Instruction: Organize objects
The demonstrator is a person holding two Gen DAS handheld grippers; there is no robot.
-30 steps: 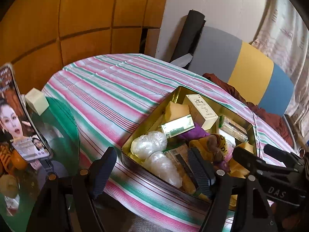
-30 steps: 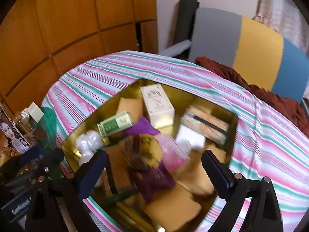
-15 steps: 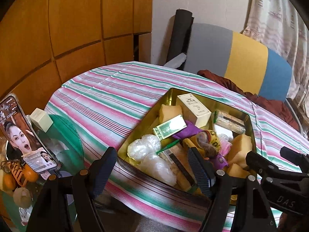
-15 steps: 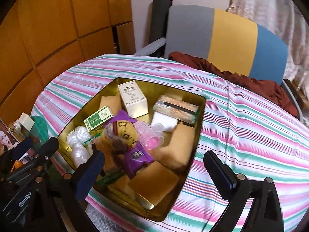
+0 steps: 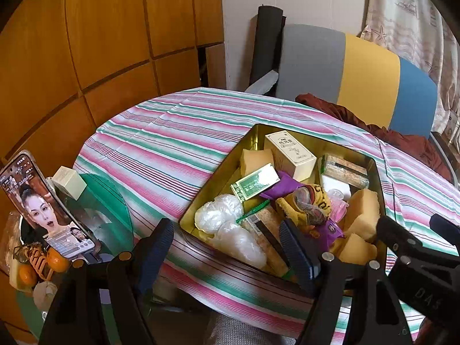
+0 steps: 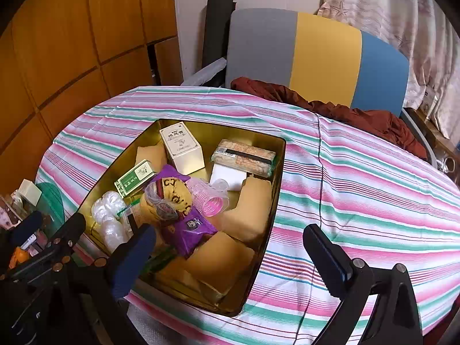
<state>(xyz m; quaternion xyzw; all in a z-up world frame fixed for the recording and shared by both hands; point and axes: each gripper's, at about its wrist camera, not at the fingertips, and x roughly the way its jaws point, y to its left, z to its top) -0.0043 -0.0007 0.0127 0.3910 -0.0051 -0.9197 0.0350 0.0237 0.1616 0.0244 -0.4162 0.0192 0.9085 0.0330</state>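
Right wrist view: the right gripper [image 6: 230, 256] hangs with fingers spread wide and empty over the near edge of the gold tin [image 6: 280, 155], which sits on the striped tablecloth [image 6: 359, 189]. The left gripper [image 5: 227, 247] is likewise spread and empty. Inside lie a purple packet [image 6: 192, 230], a pink roller [image 6: 207, 198] and, farther back, a cream box [image 6: 181, 146].

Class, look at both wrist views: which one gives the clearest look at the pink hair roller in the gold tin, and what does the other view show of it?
The right wrist view: the pink hair roller lies unobstructed, its open end showing. In the left wrist view only a pink sliver shows behind the yellow cloth.
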